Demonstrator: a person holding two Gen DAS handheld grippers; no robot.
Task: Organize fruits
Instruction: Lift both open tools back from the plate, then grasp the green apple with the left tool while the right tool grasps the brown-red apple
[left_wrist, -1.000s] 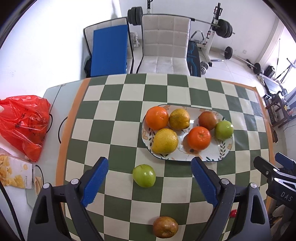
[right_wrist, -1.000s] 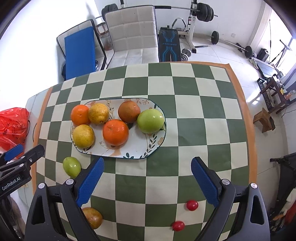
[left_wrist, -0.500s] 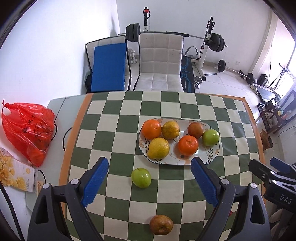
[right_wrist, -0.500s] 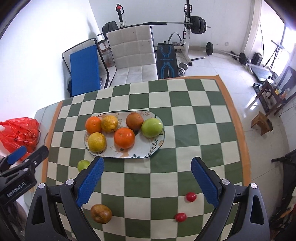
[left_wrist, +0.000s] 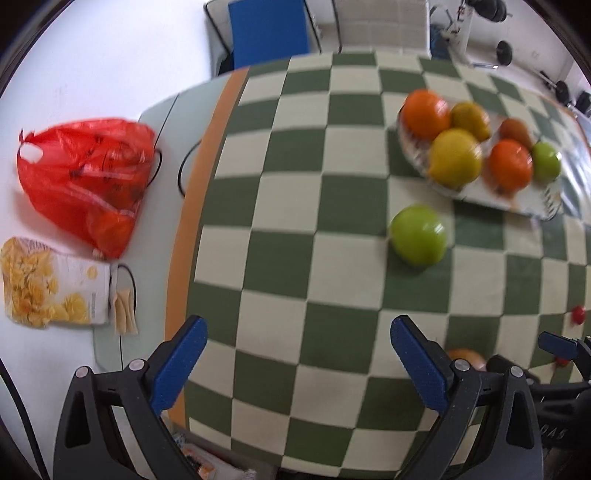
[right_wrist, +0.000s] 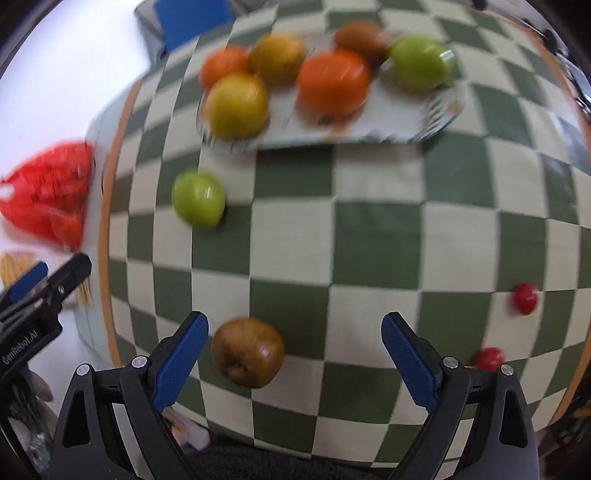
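While both grippers hang over the checked tablecloth (right_wrist: 369, 236), plate (right_wrist: 388, 122) is the landmark.
Loose fruit sits on the near side of plate: green apple (right_wrist: 198, 199) just off its left end, brown fruit (right_wrist: 247, 352) nearer, two cherry tomatoes (right_wrist: 524, 298) well right. Right gripper (right_wrist: 291, 354) wide open, empty, pitched steeply down, brown fruit inside left pad. Left gripper (left_wrist: 295, 362) opening, empty, steeply down. Risk: off-centre close rolls round fruit away.

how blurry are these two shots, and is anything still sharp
Right wrist view: heavy motion smear on the plate and the loose green apple; the brown fruit is clearer. Left wrist view: milder blur, with streaks on the plated fruit. In both views the tongs' blue pads stay crisp, and fisheye bends the checkered cloth.
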